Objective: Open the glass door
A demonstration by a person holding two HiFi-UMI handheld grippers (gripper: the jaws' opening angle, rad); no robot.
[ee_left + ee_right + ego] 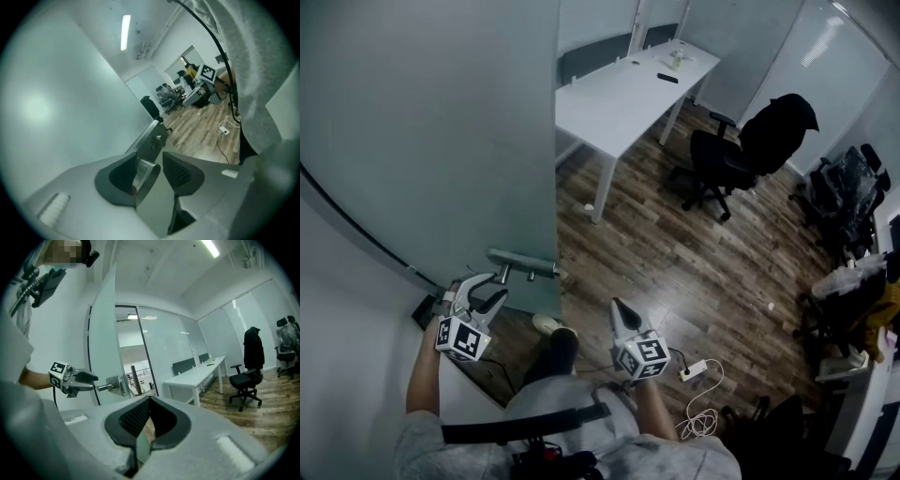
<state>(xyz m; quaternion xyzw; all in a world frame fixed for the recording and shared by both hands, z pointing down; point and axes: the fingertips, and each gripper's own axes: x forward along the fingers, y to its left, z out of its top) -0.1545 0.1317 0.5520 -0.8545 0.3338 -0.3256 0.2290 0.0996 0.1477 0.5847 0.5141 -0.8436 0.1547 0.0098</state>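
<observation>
The frosted glass door [441, 122] stands swung open at my left, its edge toward the room. A metal lever handle [525, 265] sticks out near that edge. My left gripper [487, 286] is at the lever's free end. In the left gripper view the handle's end [146, 174] lies between the jaws of the left gripper [159, 157], against one pad, with a gap to the other pad. From the right gripper view, the left gripper [77, 380] reaches the handle [110, 385] from the left. My right gripper [616, 305] hangs beside my body, shut and empty, with its tips [149, 399] together.
A white desk [628, 89] stands beyond the door. A black office chair [741, 155] with a coat sits on the wood floor to its right. More chairs and bags [853, 197] crowd the right wall. A power strip [694, 370] with cable lies near my feet.
</observation>
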